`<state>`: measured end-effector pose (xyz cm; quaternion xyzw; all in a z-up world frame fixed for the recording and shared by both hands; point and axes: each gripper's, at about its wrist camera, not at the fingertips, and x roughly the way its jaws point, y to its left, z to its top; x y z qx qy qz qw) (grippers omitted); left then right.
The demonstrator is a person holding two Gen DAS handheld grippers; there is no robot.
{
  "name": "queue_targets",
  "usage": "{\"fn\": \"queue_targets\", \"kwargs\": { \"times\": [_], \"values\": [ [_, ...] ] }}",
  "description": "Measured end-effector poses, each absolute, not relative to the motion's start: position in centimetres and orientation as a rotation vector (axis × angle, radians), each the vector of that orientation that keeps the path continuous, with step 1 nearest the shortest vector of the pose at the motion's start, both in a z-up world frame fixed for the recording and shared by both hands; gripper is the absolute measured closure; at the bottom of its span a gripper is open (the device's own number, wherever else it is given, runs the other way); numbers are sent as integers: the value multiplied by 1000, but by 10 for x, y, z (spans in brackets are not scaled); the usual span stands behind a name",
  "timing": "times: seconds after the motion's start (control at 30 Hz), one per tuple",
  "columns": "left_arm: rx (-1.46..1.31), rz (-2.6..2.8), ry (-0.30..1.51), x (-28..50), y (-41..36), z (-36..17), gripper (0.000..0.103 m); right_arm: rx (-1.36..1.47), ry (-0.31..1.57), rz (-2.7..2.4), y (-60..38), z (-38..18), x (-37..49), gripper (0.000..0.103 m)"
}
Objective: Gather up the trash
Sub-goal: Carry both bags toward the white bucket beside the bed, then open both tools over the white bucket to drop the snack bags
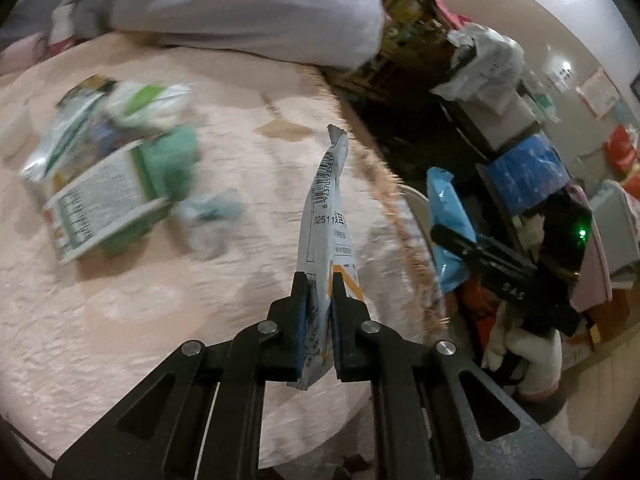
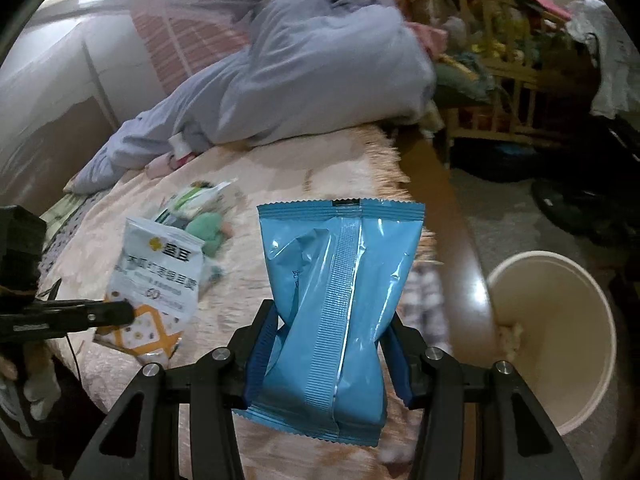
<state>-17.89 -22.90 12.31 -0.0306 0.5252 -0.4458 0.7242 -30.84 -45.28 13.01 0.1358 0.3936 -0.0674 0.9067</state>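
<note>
Right gripper (image 2: 332, 340) clamping blue packet (image 2: 340, 300), bed edge (image 2: 400, 168) beside bin (image 2: 560, 340)

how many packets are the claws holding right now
2: a white printed foil snack packet pinched in the left claw, and a blue plastic snack packet in the right claw. More wrappers lie on the bed.

The green-and-white wrappers (image 1: 100, 168) smear with motion blur (print unreadable), as does the grey quilt (image 1: 224, 4).

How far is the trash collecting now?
Partly done. Bin already holds some scraps. In hand: left gripper grips a white packet; right gripper grips a blue packet; neither is dropped yet. Left: green wrappers on the bed.
</note>
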Motion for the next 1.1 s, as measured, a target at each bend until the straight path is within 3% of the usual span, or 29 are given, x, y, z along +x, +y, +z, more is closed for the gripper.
{"fn": "queue_targets", "kwargs": {
  "times": [0.87, 0.97, 1.03, 1.07, 1.1],
  "values": [
    [-15, -1158, 1197, -229, -488, 106, 95, 586, 875, -546, -654, 53, -407, 54],
    [5, -1161, 1181, -234, -500, 103, 94, 584, 878, -581, -661, 52, -407, 48],
    [23, -1165, 1180, -236, -501, 101, 90, 604, 875, -596, -666, 52, -410, 34],
    [33, -1161, 1181, -237, -500, 99, 87, 608, 872, -606, -667, 53, -413, 31],
    [39, -1158, 1181, -237, -499, 99, 74, 608, 868, -615, -667, 54, -415, 30]
  ]
}}
